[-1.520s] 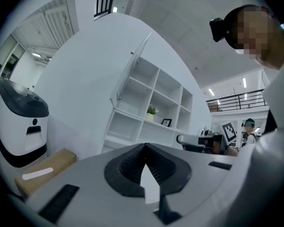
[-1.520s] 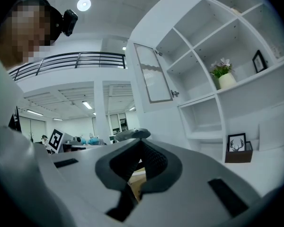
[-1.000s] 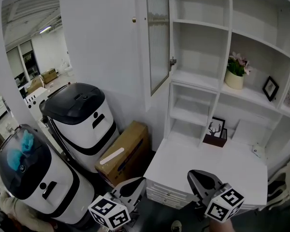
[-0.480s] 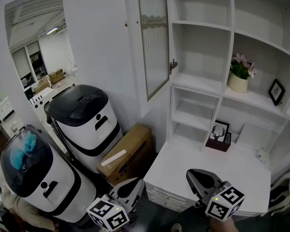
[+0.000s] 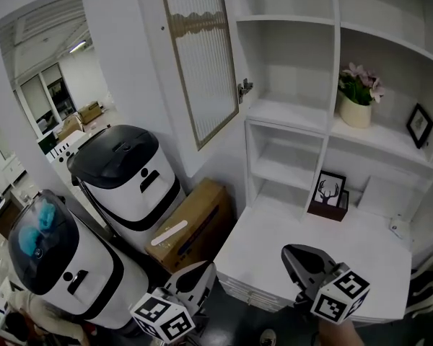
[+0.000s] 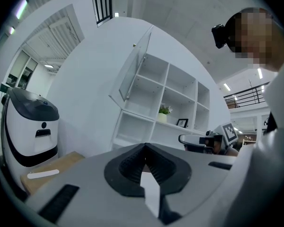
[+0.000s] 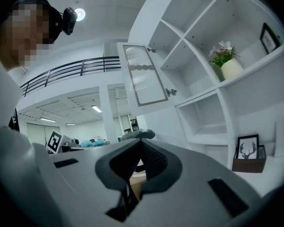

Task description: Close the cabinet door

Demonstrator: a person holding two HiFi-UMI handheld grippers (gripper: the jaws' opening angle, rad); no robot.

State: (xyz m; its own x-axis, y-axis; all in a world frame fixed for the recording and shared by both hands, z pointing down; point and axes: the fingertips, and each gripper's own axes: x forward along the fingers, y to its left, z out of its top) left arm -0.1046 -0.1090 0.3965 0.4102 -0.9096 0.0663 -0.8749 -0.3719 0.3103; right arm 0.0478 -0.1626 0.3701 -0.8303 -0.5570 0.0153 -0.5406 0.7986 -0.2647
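Observation:
The cabinet door, white-framed with ribbed glass, stands swung open to the left of the white shelf unit, with a small metal latch at its inner edge. It also shows in the left gripper view as the door and in the right gripper view as the door. My left gripper sits low at the bottom, well below the door, and its jaws meet at the tip. My right gripper hovers over the desk top and is shut and empty. Neither gripper touches the door.
Two white-and-black machines stand at the left, with a cardboard box beside them. The white desk top lies under the shelves. The shelves hold a potted flower, a deer picture and a small frame.
In the head view the door has slid left and looks larger, showing more of its glass face. Both grippers stay low at the bottom edge, still shut.

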